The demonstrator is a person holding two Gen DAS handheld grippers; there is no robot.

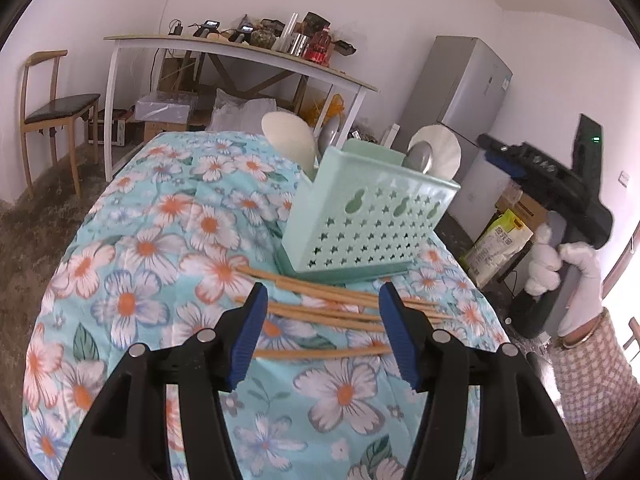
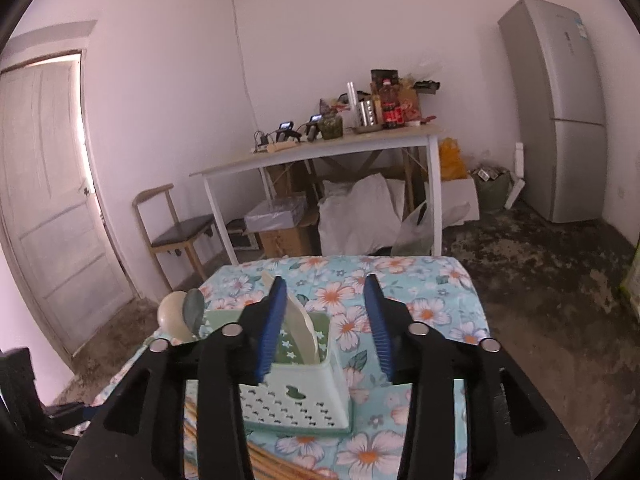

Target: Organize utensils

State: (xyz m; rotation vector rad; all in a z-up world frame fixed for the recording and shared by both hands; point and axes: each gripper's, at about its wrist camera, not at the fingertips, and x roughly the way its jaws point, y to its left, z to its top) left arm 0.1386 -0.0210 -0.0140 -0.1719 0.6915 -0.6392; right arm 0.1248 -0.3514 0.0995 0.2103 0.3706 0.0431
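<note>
A mint green perforated utensil holder point(image 1: 368, 224) stands on the floral tablecloth point(image 1: 160, 240). It holds cream spoons point(image 1: 288, 136) and metal spoons point(image 1: 420, 156). Several wooden chopsticks point(image 1: 320, 304) lie loose on the cloth in front of it. My left gripper point(image 1: 323, 300) hangs open just above them, a finger on either side and neither pad pressing. In the right wrist view my right gripper point(image 2: 325, 280) is open over the holder point(image 2: 296, 400), with a cream spoon point(image 2: 304, 328) standing in it just beside the left finger. A white-gloved hand point(image 1: 560, 264) holds the right gripper point(image 1: 490, 150).
The cloth-covered table ends close behind the holder point(image 2: 400, 258). Beyond it stand a white side table point(image 2: 320, 152) loaded with bottles and chargers, a wooden chair point(image 2: 176, 232), a grey fridge point(image 2: 560, 112), and boxes and bags on the floor. A door point(image 2: 48, 200) is at far left.
</note>
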